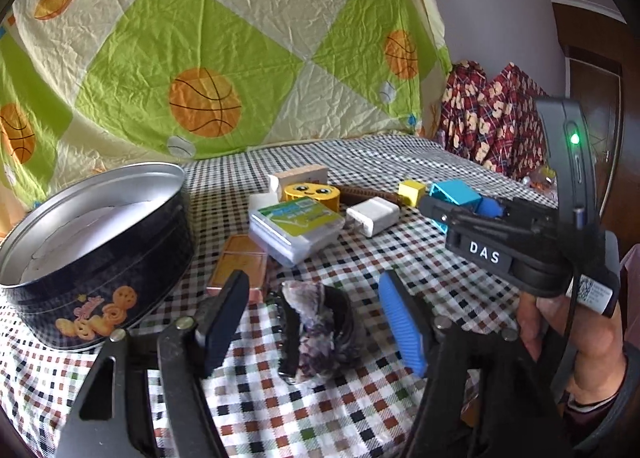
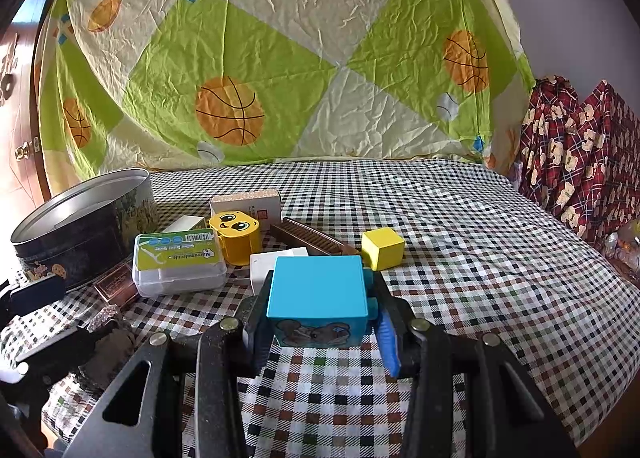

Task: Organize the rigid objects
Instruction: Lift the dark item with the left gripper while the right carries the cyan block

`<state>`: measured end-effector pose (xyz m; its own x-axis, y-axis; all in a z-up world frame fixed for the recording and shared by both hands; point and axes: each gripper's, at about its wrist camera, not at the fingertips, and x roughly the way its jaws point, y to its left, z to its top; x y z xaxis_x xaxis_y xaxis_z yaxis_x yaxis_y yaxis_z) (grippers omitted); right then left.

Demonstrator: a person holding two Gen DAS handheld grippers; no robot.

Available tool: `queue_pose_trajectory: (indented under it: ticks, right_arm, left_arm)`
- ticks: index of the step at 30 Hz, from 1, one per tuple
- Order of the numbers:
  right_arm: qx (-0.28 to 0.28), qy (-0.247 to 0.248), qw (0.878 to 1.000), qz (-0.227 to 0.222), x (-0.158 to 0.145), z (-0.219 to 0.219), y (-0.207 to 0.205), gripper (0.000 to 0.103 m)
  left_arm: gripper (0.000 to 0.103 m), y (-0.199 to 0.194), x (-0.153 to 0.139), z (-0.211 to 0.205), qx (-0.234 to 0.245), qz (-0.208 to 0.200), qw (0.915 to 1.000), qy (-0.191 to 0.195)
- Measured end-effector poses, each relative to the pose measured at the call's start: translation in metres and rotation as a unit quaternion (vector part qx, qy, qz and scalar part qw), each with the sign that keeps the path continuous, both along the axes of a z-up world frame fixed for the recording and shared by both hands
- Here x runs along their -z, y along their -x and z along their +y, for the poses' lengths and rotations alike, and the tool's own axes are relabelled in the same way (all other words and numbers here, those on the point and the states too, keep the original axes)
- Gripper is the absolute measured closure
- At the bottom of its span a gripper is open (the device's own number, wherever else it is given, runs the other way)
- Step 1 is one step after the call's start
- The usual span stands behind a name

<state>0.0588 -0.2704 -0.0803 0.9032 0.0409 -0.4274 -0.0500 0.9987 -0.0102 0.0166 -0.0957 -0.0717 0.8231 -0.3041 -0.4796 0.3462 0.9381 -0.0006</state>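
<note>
Looking along the left gripper (image 1: 316, 322), its jaws stand open around one purple rock (image 1: 320, 322) lying between them, pads not touching; one tin (image 1: 96, 258) sits just left, nearer this hand. From the right view, the right gripper (image 2: 320, 322) clamps one blue block (image 2: 318, 286) above the bed (image 2: 480, 258); one yellow cube (image 2: 382, 248) lies just beyond.

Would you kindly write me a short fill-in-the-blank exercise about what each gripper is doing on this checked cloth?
1. The right gripper is shut on a ____ block.
2. The open left gripper straddles a purple ____ lying on the checked cloth.
3. The round cookie tin has no ____ on it.
4. The cube beside the held block is ____.

Missing words: blue; stone; lid; yellow
</note>
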Motion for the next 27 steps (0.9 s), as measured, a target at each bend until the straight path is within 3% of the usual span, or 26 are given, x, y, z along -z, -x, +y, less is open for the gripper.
queue_pose_trajectory:
  ticks: [2, 3, 6, 17, 27]
  right_arm:
    - [0.0, 0.001, 1.0, 0.0, 0.0, 0.001, 0.0, 0.058]
    - [0.0, 0.0, 1.0, 0.0, 0.0, 0.0, 0.0, 0.058]
    - [0.0, -0.001, 1.0, 0.0, 0.0, 0.0, 0.0, 0.058]
    - [-0.004, 0.007, 1.0, -0.026, -0.002, 0.002, 0.007, 0.058]
    - [-0.032, 0.01, 0.999, -0.031, -0.004, 0.018, 0.01, 0.058]
  left_arm:
    - [0.043, -0.005, 0.008, -0.004, 0.009, 0.018, 0.9998, -0.008]
    - [0.056, -0.007, 0.012, -0.006, 0.009, 0.025, 0.9995, -0.014]
    - [0.062, -0.008, 0.014, -0.004, 0.011, 0.024, 0.9996, -0.008]
    - [0.063, 0.005, -0.011, 0.01, 0.0, -0.03, 0.9995, 0.009]
    - [0.063, -0.002, -0.018, 0.032, -0.031, -0.04, 0.9984, 0.026]
